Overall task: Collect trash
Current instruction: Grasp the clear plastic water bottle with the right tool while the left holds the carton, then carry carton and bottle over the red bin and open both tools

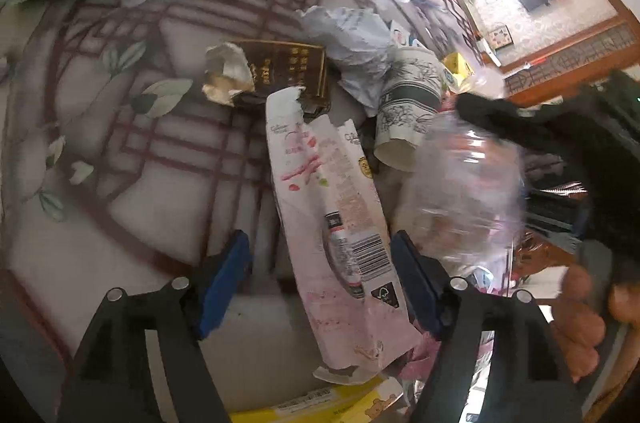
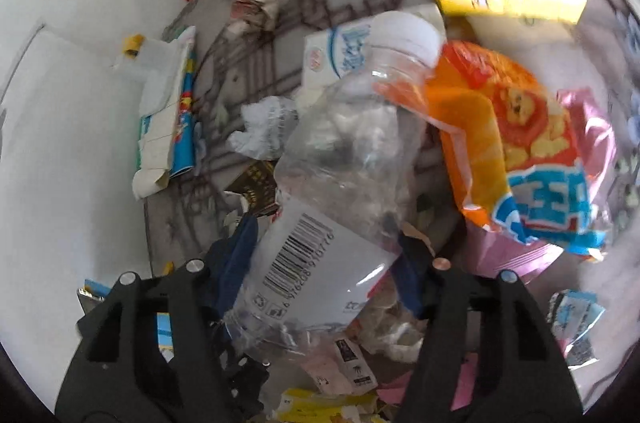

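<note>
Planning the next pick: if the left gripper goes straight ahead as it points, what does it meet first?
Probably the torn pink-and-white carton, which lies between the open left gripper fingers; the dark box comes after it.

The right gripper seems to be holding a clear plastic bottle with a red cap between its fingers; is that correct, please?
Not quite: the cap is white, not red, as the right wrist view shows. The rest holds: the right gripper holds the clear plastic bottle between its fingers.

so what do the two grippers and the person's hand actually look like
Both the left gripper and the right gripper share one build: black angular plastic finger arms with cut-out slots, round silver fasteners at the joints, and dark blue pads on the inner faces. The left view also shows a bare hand below a black sleeve. No cables visible.
</note>
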Available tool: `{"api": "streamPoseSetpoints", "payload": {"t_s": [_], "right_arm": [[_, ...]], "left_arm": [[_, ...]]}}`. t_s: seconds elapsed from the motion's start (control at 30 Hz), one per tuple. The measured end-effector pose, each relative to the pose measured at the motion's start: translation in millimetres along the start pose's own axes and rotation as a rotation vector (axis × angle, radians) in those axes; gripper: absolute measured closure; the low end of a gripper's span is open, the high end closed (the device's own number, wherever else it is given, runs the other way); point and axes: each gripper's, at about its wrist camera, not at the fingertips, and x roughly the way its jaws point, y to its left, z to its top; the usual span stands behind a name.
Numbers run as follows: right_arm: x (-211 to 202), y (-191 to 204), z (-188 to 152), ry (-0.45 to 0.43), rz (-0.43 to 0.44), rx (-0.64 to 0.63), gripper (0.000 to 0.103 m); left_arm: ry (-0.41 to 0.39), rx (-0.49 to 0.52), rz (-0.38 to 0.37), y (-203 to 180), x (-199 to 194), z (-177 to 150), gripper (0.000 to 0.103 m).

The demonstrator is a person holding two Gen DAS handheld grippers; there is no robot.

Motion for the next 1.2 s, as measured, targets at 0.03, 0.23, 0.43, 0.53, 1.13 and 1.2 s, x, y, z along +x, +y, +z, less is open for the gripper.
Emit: {"api": "streamPoseSetpoints", "payload": {"t_s": [0.03, 0.23, 0.43, 0.53, 1.13, 1.2], "right_arm": [[-7.0, 1.7, -0.3, -0.014, 0.006, -0.019, 0.044], [-55.4, 11.9, -3.6, -0.125, 0.049, -0.089, 0.049], [-76.5, 3.7, -11.6, -0.171, 0.074, -0.095, 0.05], [-84.8, -7.3, -18.1, -0.181, 0.099, -0.064, 0.051], [-191.0, -96.7, -49.6, -0.42, 0.074, 0.113, 0.051], [-205.7, -120.6, -54.6, -0.448, 0.053, 0.163, 0.051]], "left_arm": [[0.015, 0.008, 0.001, -1.3, 3.3, -0.1, 0.033], [0.1, 0.032, 0.024, -6.1, 24.1, -5.7, 0.038], [0.056, 0.055, -0.008, -13.4, 11.6, -4.1, 0.071], [-0.033, 0.055, 0.002, -13.3, -12.3, -5.0, 0.072], [-0.218, 0.357, -0.1, -140.1, -53.1, -7.0, 0.072], [-0.192, 0.39, -0.124, -158.6, -43.3, -10.9, 0.072]]}}
